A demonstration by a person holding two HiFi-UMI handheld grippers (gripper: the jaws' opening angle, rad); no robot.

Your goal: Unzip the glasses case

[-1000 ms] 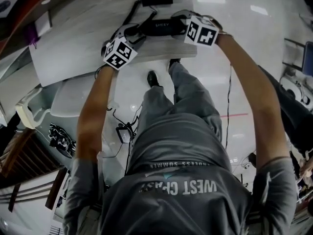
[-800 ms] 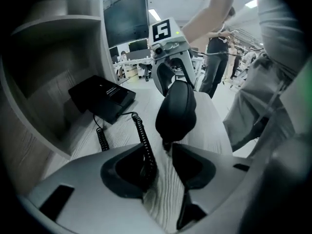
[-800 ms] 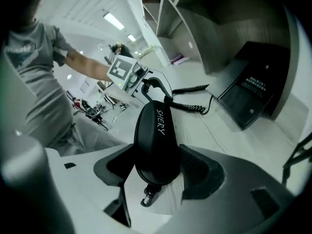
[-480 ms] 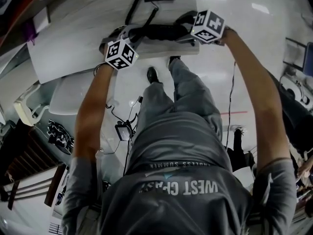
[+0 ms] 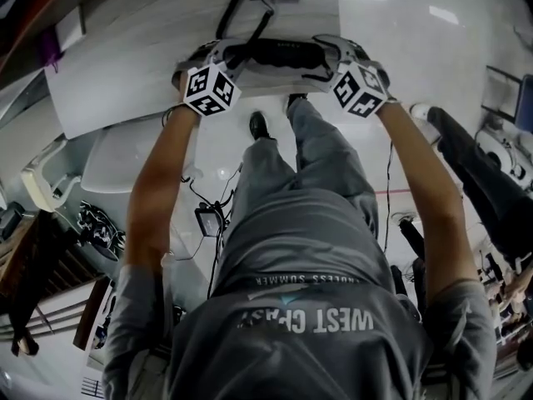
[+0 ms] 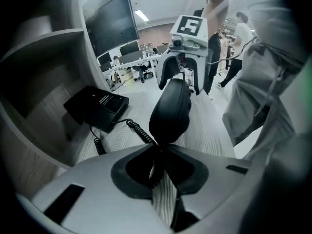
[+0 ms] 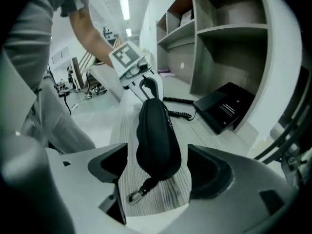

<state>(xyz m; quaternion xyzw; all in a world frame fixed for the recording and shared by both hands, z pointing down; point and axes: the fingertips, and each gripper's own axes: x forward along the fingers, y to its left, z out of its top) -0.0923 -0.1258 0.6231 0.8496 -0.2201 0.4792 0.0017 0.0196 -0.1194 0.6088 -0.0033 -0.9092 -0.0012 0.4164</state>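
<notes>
The black glasses case [image 5: 279, 54] lies lengthwise on the grey wood-grain table [image 5: 125, 73], between my two grippers. My left gripper [image 5: 229, 57] sits at its left end. In the left gripper view the jaws [image 6: 158, 154] are closing, and their pads pinch the case's [image 6: 170, 113] narrow near tip. My right gripper [image 5: 331, 57] is at the other end, its jaws [image 7: 158, 172] wide and still opening. The case's rounded end [image 7: 156, 135] lies between them, untouched. A short strap with a metal clasp [image 7: 138, 194] trails from that end onto the table.
A black box with a coiled cord [image 6: 95, 106] sits on the table against the shelf unit [image 7: 229, 38], beside the case. The table's near edge [image 5: 275, 90] runs just under both grippers. People stand at desks in the background.
The right gripper has drawn back from over the case's right end toward the table's near edge. The left gripper has stayed at the left end.
</notes>
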